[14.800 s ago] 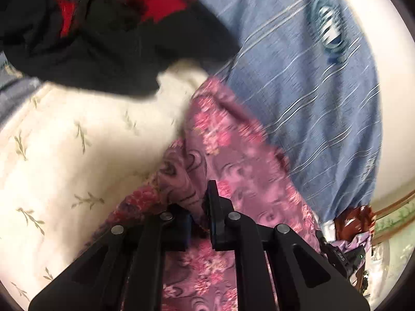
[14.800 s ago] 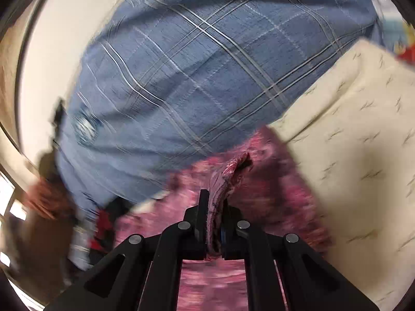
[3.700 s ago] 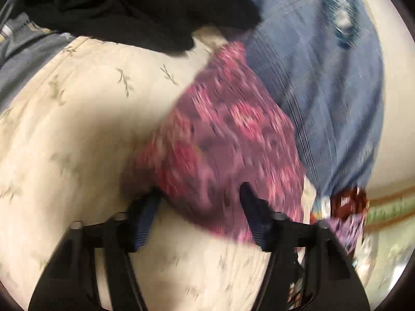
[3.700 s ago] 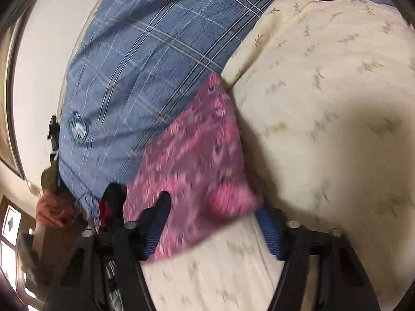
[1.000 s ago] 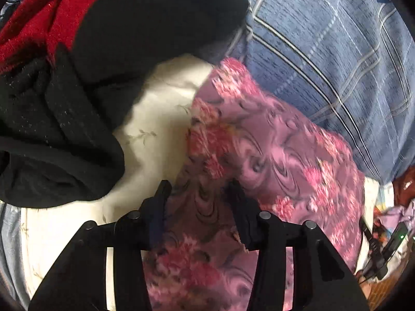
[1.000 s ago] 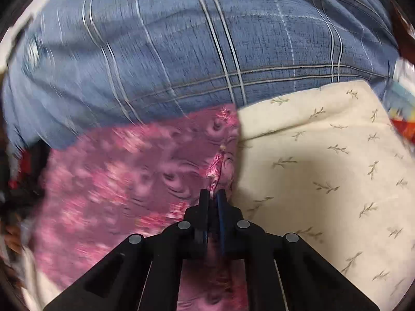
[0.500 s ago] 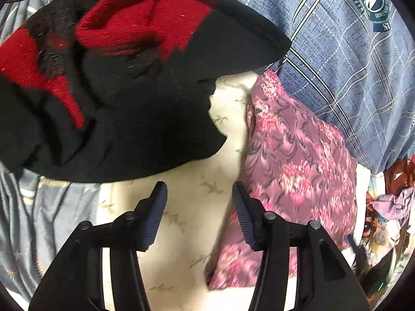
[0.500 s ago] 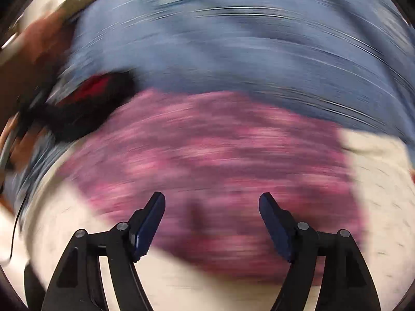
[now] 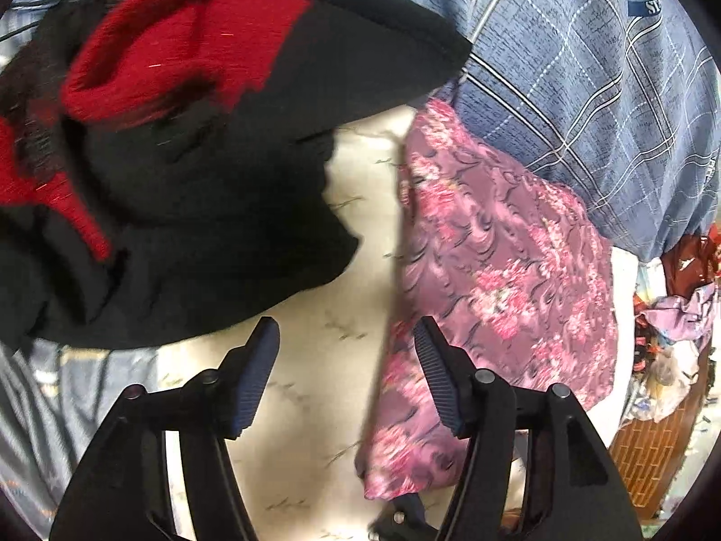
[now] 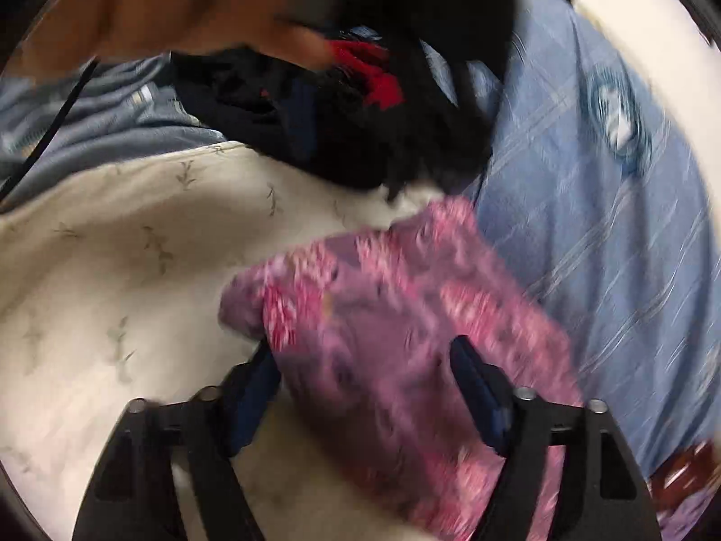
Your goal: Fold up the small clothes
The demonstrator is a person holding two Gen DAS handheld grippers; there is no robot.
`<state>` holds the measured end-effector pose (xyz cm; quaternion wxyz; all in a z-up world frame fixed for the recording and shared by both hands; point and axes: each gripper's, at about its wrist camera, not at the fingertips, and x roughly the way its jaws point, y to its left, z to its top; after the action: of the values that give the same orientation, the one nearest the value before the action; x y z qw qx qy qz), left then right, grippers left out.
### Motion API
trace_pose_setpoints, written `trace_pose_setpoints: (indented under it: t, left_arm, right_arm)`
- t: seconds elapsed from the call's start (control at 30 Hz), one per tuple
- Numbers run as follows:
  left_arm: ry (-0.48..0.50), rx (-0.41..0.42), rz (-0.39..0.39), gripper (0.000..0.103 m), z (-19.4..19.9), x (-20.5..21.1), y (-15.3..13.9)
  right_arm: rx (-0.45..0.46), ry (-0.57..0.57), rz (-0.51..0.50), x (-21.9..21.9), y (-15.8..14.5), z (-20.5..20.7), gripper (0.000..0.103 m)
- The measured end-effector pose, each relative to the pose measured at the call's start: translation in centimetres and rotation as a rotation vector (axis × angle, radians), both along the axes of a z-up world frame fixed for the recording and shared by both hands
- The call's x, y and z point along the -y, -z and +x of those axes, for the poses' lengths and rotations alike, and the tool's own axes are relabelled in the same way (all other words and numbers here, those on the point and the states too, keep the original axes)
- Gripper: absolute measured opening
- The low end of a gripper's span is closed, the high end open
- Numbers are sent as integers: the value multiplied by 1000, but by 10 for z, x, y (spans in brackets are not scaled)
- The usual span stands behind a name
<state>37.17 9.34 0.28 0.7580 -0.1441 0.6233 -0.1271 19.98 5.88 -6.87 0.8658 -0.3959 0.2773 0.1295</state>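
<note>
Left tongs [image 9: 344, 363] jaws apart, just been opening, nothing between, over cream leaf-print sheet [image 9: 311, 405] | right tongs [image 10: 365, 383] jaws apart, just been closing, straddling folded pink floral garment [image 10: 396, 324], no pinch seen; view blurred | garment at left tongs' 2 o'clock | black-and-red knit [image 9: 189, 135] at 11 | blue plaid cloth [image 9: 586, 103] beyond.

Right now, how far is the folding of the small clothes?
Done: the pink floral garment lies as a flat folded rectangle on the cream leaf-print sheet. In hand: nothing; the left gripper and the right gripper are both open, their jaws having just moved. Left: the black and red knitted garment is still crumpled.
</note>
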Motion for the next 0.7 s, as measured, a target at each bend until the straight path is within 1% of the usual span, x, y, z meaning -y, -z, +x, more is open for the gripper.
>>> trace_pose_setpoints:
  t: [0.03,0.07,0.13,0.17,0.23,0.3,0.37,0.4,0.43,0.47,0.5,0.53,0.57,0.6,0.7]
  left_arm:
    - [12,-4,-16,64,4,4,1]
    - [26,-8,-31,70,9,9,2]
    - [52,-13,-63,77,19,22,4]
    - [64,-18,-78,78,25,29,8]
    - [80,-43,-81,79,36,41,15]
    - [101,-79,-75,79,43,57,25]
    - [125,-54,-61,78,43,68,24]
    - [140,-33,-45,75,42,75,21]
    - [160,-8,-23,51,40,84,18]
    - [176,0,4,27,39,89,16]
    - [185,10,39,21,38,96,13]
    - [184,26,72,11,37,99,9]
    - [180,52,89,8,34,100,3]
    - [176,72,90,8,32,100,-3]
    - [165,148,80,7,21,104,-31]
  right_arm:
    - [16,-9,-25,-2,2,1,28]
    - [22,-11,-37,-1,4,3,18]
    - [81,-32,-29,7,2,-1,17]
    - [102,-40,-20,10,0,-5,17]
    - [137,-56,-6,17,-1,-11,16]
    - [152,-70,3,19,-1,-13,16]
    - [161,-84,13,22,-1,-15,15]
    - [162,-88,21,21,-2,-16,15]
    - [160,-91,34,22,-3,-18,14]
    - [160,-92,44,24,-5,-18,11]
    - [159,-93,58,28,-6,-18,9]
    - [158,-93,70,30,-7,-20,9]
    - [163,-90,83,34,-10,-20,8]
    - [164,-86,99,38,-13,-21,8]
    - [147,-59,167,56,-25,-24,8]
